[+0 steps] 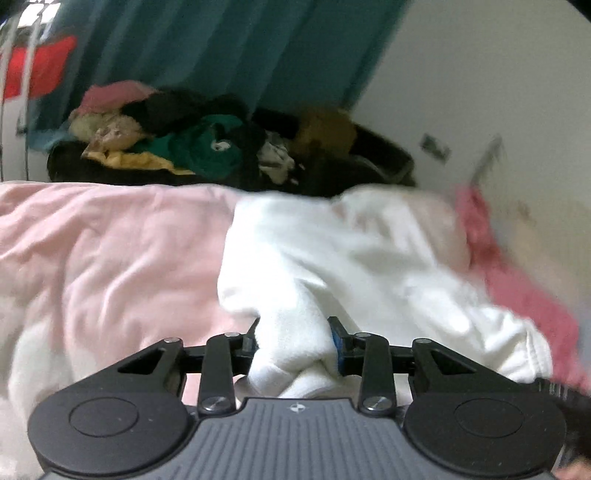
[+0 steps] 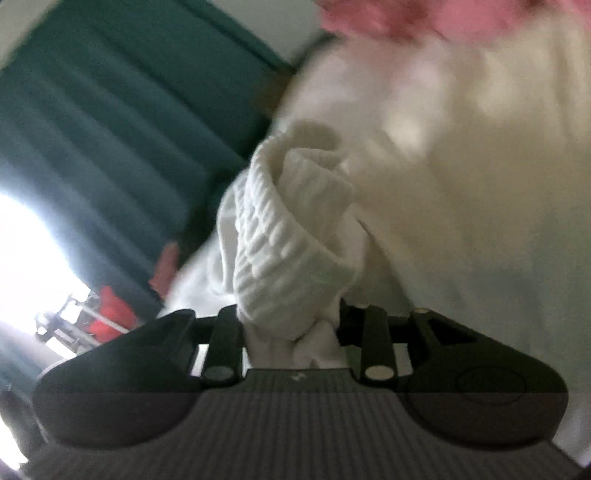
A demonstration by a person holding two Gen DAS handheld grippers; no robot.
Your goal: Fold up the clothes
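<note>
A white fleecy garment (image 1: 332,251) lies across the pink bed cover (image 1: 110,251). My left gripper (image 1: 293,343) is shut on a bunched fold of the white garment, low over the bed. In the right wrist view my right gripper (image 2: 291,325) is shut on the garment's ribbed white cuff or hem (image 2: 280,229), held up and tilted, with the rest of the white cloth (image 2: 461,166) hanging to the right. A pink garment (image 1: 517,280) lies at the right of the white one and shows at the top of the right wrist view (image 2: 424,14).
A dark basket (image 1: 369,162) heaped with mixed clothes (image 1: 207,144) stands behind the bed. A teal curtain (image 1: 229,48) hangs behind it, next to a white wall (image 1: 480,92). The curtain also fills the left of the right wrist view (image 2: 110,129).
</note>
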